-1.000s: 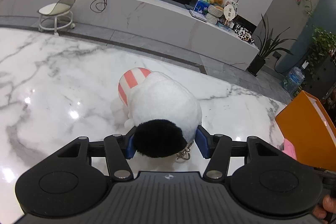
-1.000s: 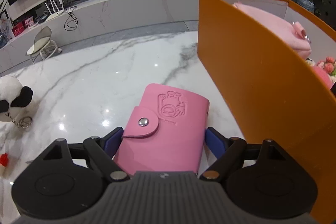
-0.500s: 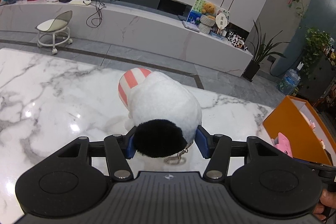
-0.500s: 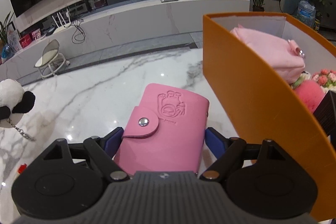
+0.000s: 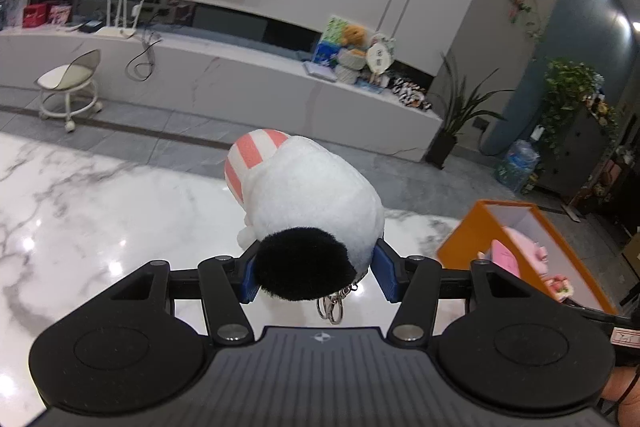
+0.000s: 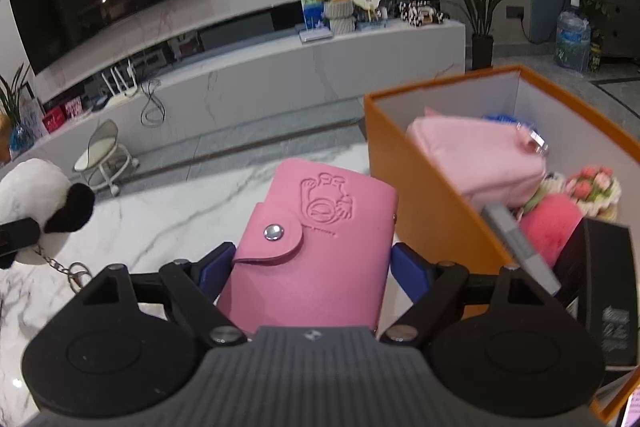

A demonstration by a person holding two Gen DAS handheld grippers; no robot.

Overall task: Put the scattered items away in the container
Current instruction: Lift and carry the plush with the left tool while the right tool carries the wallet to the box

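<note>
My left gripper is shut on a white plush toy with a black ear and a pink-striped part, lifted above the marble table; a metal key ring dangles under it. My right gripper is shut on a pink snap-button card holder, held above the table just left of the orange box. The plush toy also shows at the far left of the right wrist view. The orange box lies to the right in the left wrist view.
Inside the box lie a pink pouch, a red round item, a small flower piece and a black box. Beyond the table are a white stool, a long marble cabinet and potted plants.
Both grippers have risen with their items. The plush has left the table top. The box's inside has come into view on the right, and the view has tilted toward the room.
</note>
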